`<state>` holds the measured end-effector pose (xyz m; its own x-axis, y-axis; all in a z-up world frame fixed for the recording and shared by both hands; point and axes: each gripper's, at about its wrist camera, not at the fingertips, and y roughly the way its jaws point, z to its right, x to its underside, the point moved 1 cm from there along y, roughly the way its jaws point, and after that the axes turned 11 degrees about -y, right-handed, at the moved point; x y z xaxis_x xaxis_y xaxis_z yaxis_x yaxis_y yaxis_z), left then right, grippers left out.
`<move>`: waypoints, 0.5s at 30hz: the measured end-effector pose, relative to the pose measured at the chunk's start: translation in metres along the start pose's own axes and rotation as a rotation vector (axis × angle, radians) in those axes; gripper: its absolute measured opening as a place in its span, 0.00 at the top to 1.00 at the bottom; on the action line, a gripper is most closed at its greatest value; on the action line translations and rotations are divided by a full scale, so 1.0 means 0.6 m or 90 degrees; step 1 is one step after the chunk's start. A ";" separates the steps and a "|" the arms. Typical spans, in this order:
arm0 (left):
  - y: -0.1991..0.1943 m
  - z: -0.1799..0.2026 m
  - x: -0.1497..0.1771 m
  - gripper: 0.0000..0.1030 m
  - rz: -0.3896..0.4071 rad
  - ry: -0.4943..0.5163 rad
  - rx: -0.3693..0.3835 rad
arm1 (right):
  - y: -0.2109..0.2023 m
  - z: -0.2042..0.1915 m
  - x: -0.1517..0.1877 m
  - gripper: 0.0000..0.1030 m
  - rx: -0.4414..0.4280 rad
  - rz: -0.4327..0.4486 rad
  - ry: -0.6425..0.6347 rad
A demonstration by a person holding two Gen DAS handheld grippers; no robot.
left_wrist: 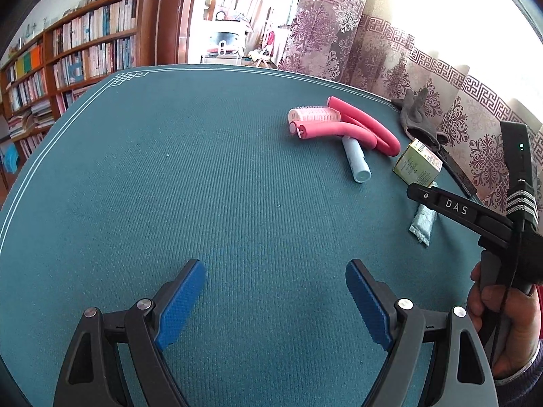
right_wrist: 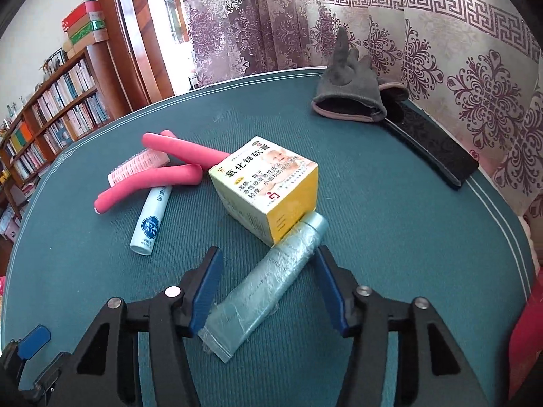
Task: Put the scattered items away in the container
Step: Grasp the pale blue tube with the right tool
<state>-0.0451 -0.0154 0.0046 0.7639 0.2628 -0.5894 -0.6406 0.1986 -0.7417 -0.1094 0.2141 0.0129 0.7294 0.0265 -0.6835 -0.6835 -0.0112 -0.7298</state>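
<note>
A pale green tube lies slantwise on the green mat, between the fingers of my right gripper. The blue pads stand a little off its sides, so the gripper is open. The tube's cap end rests against a yellow and white box. Left of the box lie a white and blue tube, bent pink foam rods and a pink hair roller. My left gripper hangs open over bare mat, far from the pile. No container is in view.
A grey glove and a flat black strip lie by the curtain at the mat's far right edge. In the left wrist view a hand holds the right gripper's handle. A bookshelf stands beyond the table's left side.
</note>
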 end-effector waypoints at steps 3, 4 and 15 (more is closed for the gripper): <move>0.000 0.002 0.003 0.01 0.001 0.003 -0.002 | 0.002 0.006 -0.002 0.63 0.001 -0.002 -0.001; -0.001 0.003 0.004 0.01 0.006 0.003 -0.005 | 0.000 0.011 0.000 0.67 -0.007 -0.002 -0.001; 0.007 0.021 0.011 0.01 0.001 0.024 -0.019 | -0.066 0.068 0.072 0.76 -0.011 -0.004 0.014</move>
<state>-0.0438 -0.0008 0.0013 0.7656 0.2274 -0.6018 -0.6398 0.1703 -0.7495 -0.0516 0.2565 0.0127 0.7343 0.0052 -0.6788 -0.6784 -0.0291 -0.7341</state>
